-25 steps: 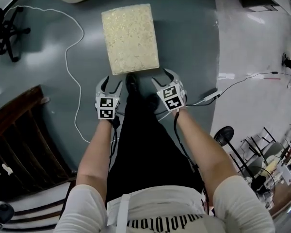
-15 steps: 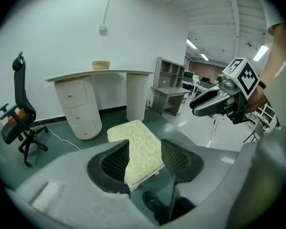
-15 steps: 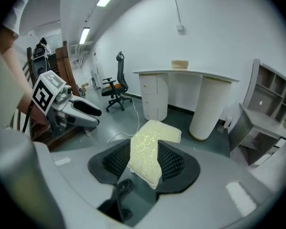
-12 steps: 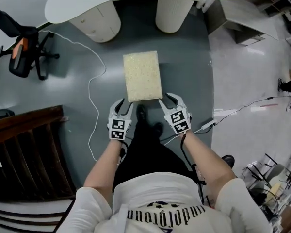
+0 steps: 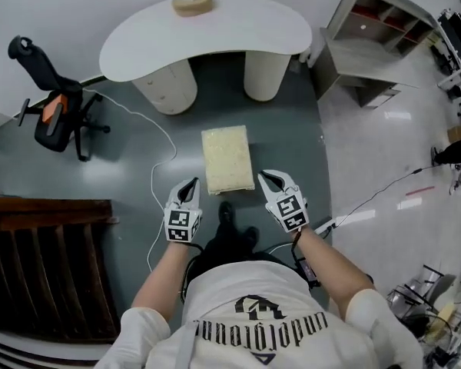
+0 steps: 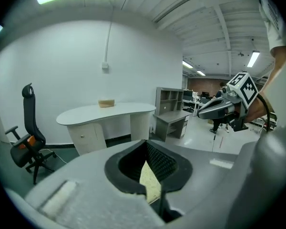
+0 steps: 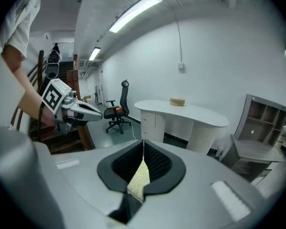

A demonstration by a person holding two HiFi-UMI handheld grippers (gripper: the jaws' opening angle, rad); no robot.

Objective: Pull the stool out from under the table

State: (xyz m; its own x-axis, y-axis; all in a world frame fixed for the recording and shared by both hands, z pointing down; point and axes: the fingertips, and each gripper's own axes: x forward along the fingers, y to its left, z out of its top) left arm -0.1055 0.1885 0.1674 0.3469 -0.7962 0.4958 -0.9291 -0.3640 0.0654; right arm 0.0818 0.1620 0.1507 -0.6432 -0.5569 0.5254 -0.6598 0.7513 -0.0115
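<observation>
Cream stool (image 5: pixel 227 158) has its near end between the closed, empty left gripper (image 5: pixel 190 184) and right gripper (image 5: pixel 264 176).

Open grey floor (image 5: pixel 292 148) around the stool (image 5: pixel 227 160), white cable (image 5: pixel 171 135) at its left, table (image 5: pixel 207 33) well beyond.

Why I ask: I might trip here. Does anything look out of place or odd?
A loose white cable snakes over the floor left of the stool, a possible trip hazard. The stool stands clear of the table. Nothing looks spilled or damaged.
</observation>
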